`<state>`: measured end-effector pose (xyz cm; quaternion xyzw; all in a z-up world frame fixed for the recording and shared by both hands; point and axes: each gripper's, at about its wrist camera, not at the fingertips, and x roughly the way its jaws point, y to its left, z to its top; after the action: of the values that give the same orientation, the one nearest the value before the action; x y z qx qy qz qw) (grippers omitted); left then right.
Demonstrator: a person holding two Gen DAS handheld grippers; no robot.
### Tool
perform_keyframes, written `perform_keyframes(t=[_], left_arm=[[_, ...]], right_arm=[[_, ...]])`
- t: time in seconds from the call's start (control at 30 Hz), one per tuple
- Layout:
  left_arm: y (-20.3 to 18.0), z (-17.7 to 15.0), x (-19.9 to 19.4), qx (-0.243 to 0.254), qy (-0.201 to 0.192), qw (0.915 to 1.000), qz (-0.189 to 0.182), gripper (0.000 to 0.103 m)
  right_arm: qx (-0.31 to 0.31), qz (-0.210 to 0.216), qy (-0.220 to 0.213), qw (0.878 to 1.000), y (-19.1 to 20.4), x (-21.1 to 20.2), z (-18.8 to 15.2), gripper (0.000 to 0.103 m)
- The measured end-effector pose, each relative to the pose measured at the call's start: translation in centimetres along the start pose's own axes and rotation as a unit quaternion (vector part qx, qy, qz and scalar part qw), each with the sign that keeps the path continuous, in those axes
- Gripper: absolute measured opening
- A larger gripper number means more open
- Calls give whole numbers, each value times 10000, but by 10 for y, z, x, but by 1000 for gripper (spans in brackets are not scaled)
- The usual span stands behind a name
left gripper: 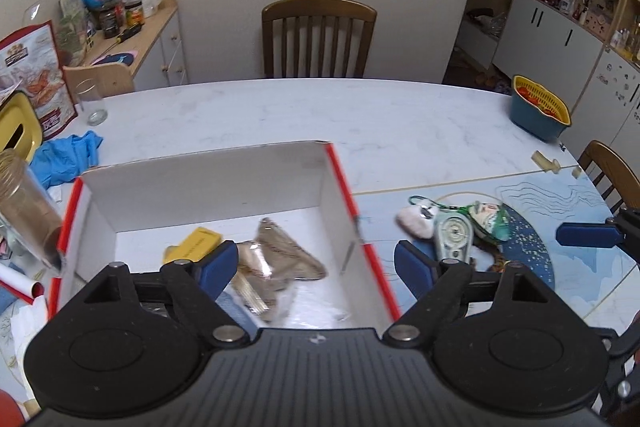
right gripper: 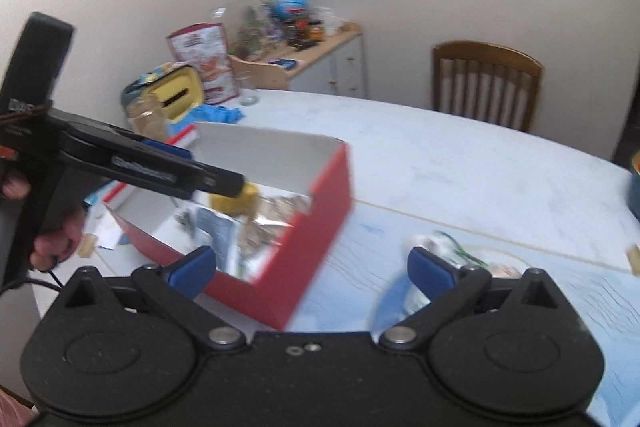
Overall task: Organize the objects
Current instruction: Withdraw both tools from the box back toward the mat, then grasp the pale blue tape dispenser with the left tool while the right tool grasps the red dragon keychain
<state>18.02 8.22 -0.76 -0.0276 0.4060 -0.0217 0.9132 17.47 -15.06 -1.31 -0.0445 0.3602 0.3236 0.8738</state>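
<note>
The white tape dispenser (left gripper: 453, 235) is lying among 3 trinkets on the blue mat (left gripper: 532, 251), just right of the red box (left gripper: 362, 251), long axis pointing away; the right gripper (right gripper: 311, 267), jaws apart and empty, is hovering nearer; the left gripper (left gripper: 316, 265), also apart, is hanging over the box.

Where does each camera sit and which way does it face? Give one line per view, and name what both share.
Left wrist: on the left gripper, above the red box's near end, facing a chair; own open blue fingers show, and a right finger tip at right.
Right wrist: on the right gripper, right of the box, facing left across the table; own open fingers, plus the left gripper and hand.
Shared: the box, the yellow object inside.
</note>
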Motion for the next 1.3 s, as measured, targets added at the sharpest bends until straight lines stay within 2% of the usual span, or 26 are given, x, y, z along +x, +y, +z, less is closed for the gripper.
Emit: perform_keyframes(t=[0.1,0.37,0.6,0.87,1.23,1.3], left_arm=[[-18,0,4,19,-6,10000,-86,99],[-71,1,23,68,-84,9993,-344,100],[-118,-1,57,208,196,9982,-518,100],[-149,-6,103,268,470,9981,-304,100],[-156,-11,161,256,722,9971,26,100],[-155,-12,167,212,738,9970,29,100]], right_arm=[[60,-206,92,9997,-18,-7,-13,102],[-116,-640,322,9974,-57,-13,-50,102],[-13,-698,585,9958,-90,1,-74,101],[-135,-589,833,9947,-111,26,-94,100],[-199,-398,992,9941,-125,58,-101,94],[-182,-327,1036,9939,-127,63,-100,90]])
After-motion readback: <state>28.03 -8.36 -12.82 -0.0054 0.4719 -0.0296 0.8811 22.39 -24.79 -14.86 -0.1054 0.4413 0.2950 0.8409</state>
